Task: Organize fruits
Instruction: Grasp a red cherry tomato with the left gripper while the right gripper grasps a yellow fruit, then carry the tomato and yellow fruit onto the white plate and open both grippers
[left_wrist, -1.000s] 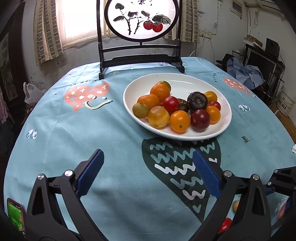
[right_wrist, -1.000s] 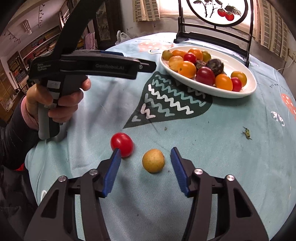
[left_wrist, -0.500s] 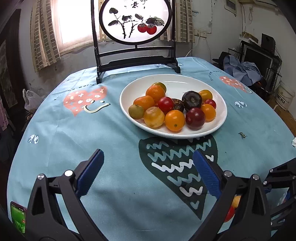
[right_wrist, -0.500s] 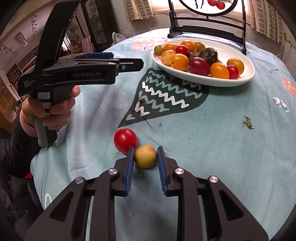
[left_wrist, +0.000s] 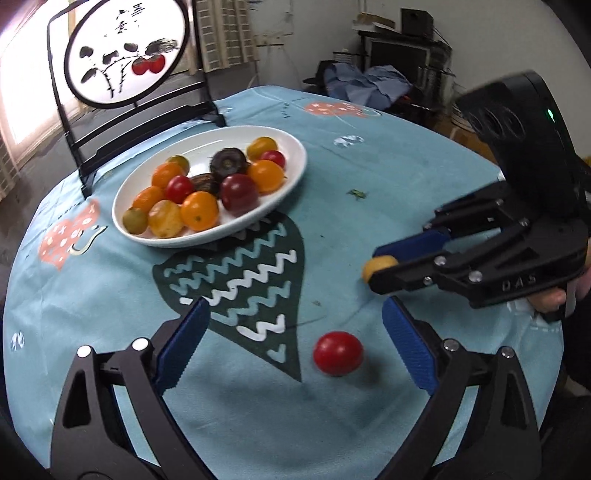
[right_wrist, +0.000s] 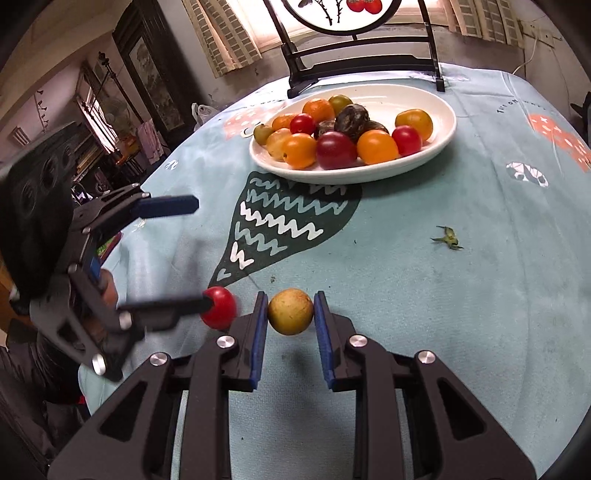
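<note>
Teal cloth printed with a dark green heart and white zigzags covers the counter (right_wrist: 461, 295), the largest thing in view. At its far side stands a black-framed round screen (left_wrist: 123, 55) painted with two red fruits on a branch. Just in front of that sits an oval white plate (right_wrist: 436, 147) heaped with orange, yellow, red, green and dark purple-brown fruits.

Nearer the cameras come the two tools. The right hand-held gripper (right_wrist: 290, 314) is clamped on a yellow-brown fruit (right_wrist: 290, 311), its blue pads pressing both sides; a shadow on the cloth below suggests the fruit is off the surface. From the left wrist view this same right hand-held gripper (left_wrist: 382, 264) shows side-on, the yellow fruit (left_wrist: 378, 266) poking out past its tips. The left hand-held gripper (left_wrist: 295, 343) stands wide apart, its jaws having just narrowed a little, and a red tomato (left_wrist: 338, 352) lies on the cloth between them, nearer the right-hand pad and touching neither. In the right wrist view the tomato (right_wrist: 219, 308) lies just beside the held fruit, with one left finger (right_wrist: 162, 305) reaching its edge.

A small green calyx scrap (right_wrist: 448, 236) lies alone on bare cloth, well apart from the plate.
</note>
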